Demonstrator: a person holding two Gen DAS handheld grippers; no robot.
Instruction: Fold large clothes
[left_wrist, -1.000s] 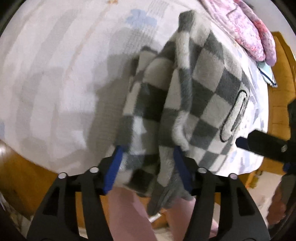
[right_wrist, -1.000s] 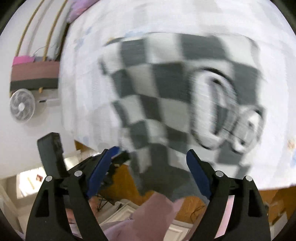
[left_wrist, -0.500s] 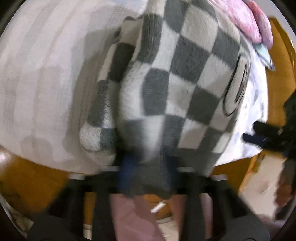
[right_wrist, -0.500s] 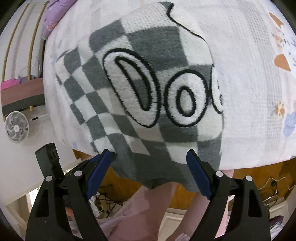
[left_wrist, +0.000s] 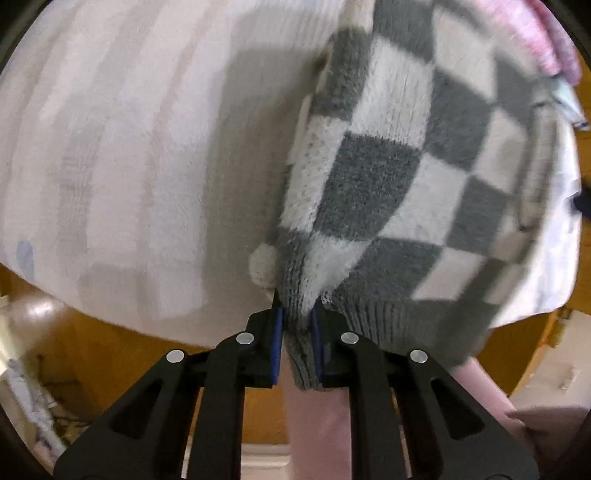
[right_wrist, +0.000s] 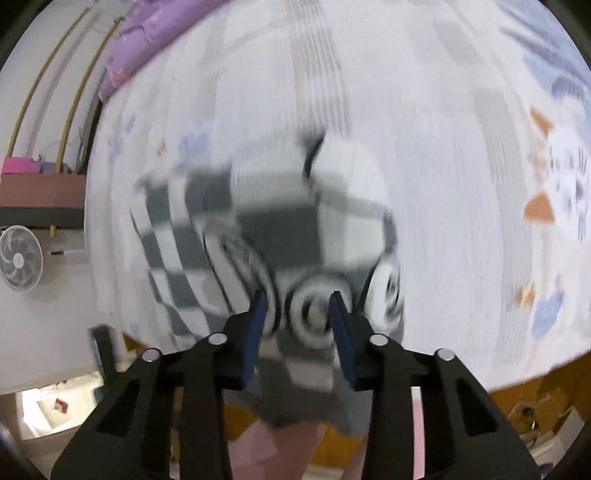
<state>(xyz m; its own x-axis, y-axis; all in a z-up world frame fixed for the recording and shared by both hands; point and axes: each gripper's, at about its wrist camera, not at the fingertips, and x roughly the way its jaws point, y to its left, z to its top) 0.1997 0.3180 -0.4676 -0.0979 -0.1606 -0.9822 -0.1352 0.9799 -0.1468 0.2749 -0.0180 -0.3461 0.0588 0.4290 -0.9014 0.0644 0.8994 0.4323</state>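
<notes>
At lower centre, the left gripper (left_wrist: 297, 334) pinches the ribbed hem of the checkered sweater (left_wrist: 399, 177), which lies on the white bedspread (left_wrist: 122, 155). The right gripper (right_wrist: 299, 317) has just been closing around the sweater's edge; whether it grips, I cannot tell.

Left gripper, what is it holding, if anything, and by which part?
The left gripper is shut on the checked sweater, pinching its ribbed grey hem at the edge nearest the camera.
</notes>
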